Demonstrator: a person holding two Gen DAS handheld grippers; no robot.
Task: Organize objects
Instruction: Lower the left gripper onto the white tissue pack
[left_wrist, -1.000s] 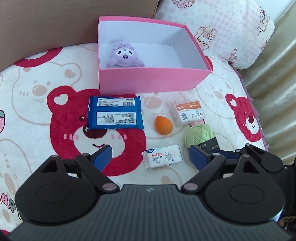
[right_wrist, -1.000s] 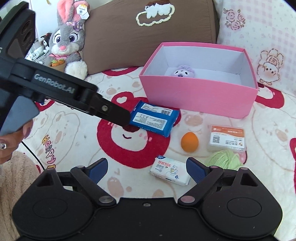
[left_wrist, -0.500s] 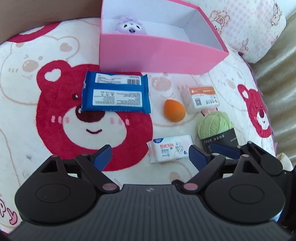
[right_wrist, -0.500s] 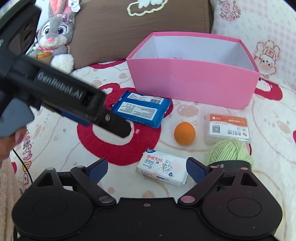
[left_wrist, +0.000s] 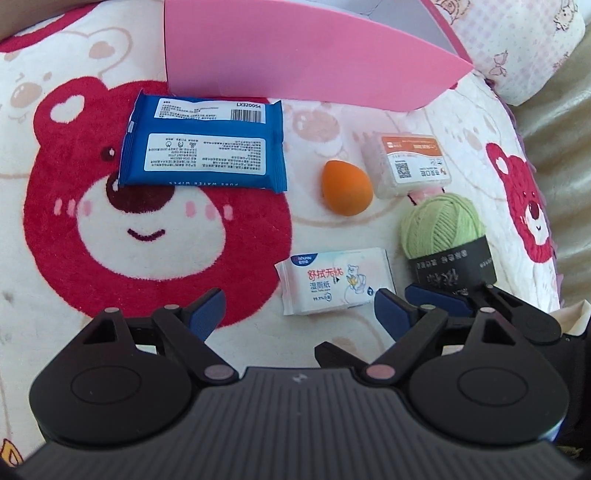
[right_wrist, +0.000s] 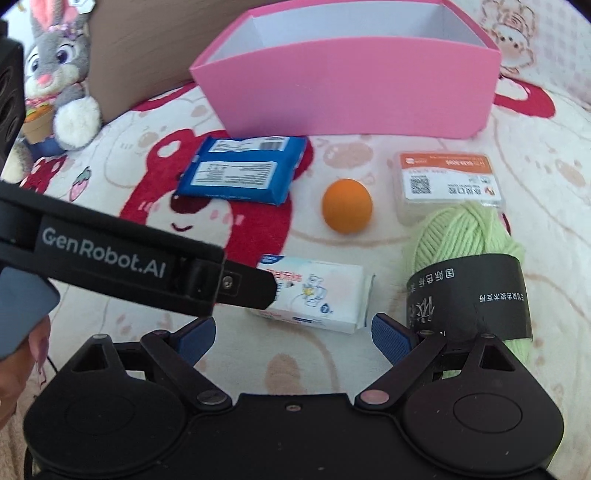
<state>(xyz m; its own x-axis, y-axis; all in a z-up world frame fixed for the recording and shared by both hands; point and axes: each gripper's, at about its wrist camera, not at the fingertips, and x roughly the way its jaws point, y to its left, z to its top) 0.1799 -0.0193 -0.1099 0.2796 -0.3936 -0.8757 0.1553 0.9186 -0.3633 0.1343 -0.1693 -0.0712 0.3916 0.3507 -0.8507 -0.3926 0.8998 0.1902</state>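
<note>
A white tissue pack (left_wrist: 334, 281) (right_wrist: 317, 295) lies on the bear blanket just ahead of both grippers. My left gripper (left_wrist: 299, 314) is open and empty, low over the blanket, its fingers either side of the pack's near end. My right gripper (right_wrist: 293, 334) is open and empty just behind the same pack. Beyond lie an orange sponge egg (left_wrist: 345, 187) (right_wrist: 346, 210), a blue wipes pack (left_wrist: 205, 149) (right_wrist: 240, 173), a clear box with an orange label (left_wrist: 410, 168) (right_wrist: 448, 182) and green yarn (left_wrist: 443, 229) (right_wrist: 469, 266). The pink box (left_wrist: 295, 62) (right_wrist: 351, 92) stands behind them.
The left gripper's black body (right_wrist: 122, 266) crosses the right wrist view from the left and covers the tissue pack's left end. A grey plush rabbit (right_wrist: 59, 74) sits far left by a brown cushion (right_wrist: 147, 48). A pink-patterned pillow (left_wrist: 517, 48) lies far right.
Both grippers have moved forward and down toward the tissue pack. The pink box's inside and the purple plush have left the left wrist view. Both stay open.
</note>
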